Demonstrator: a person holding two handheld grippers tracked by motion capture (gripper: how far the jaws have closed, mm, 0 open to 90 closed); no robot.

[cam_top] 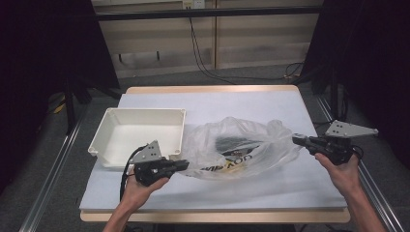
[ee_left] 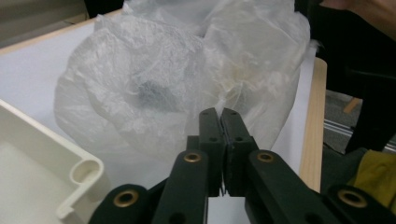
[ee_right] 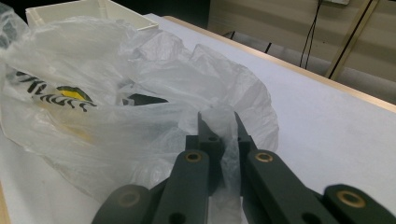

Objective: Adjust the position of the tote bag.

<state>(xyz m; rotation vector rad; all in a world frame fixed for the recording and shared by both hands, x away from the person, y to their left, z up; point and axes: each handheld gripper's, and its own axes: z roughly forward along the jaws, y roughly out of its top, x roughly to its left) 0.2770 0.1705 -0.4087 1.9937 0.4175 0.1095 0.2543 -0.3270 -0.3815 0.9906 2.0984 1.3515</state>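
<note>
A crumpled clear plastic bag with black and yellow print lies mid-table, stretched between both grippers. Something dark shows dimly through its film. My left gripper lies low at the bag's left end, its jaws pressed together on the bag's edge. At the bag's right end my right gripper is shut on a twisted strip of film, which runs between its jaws. In the right gripper view the bag puffs up ahead of the jaws, and in the left gripper view the bag rises right behind the tips.
A white rectangular tray stands left of the bag, close behind the left gripper, its corner beside the left jaws. The table's wooden edge runs along the back, with cables and dark stands beyond.
</note>
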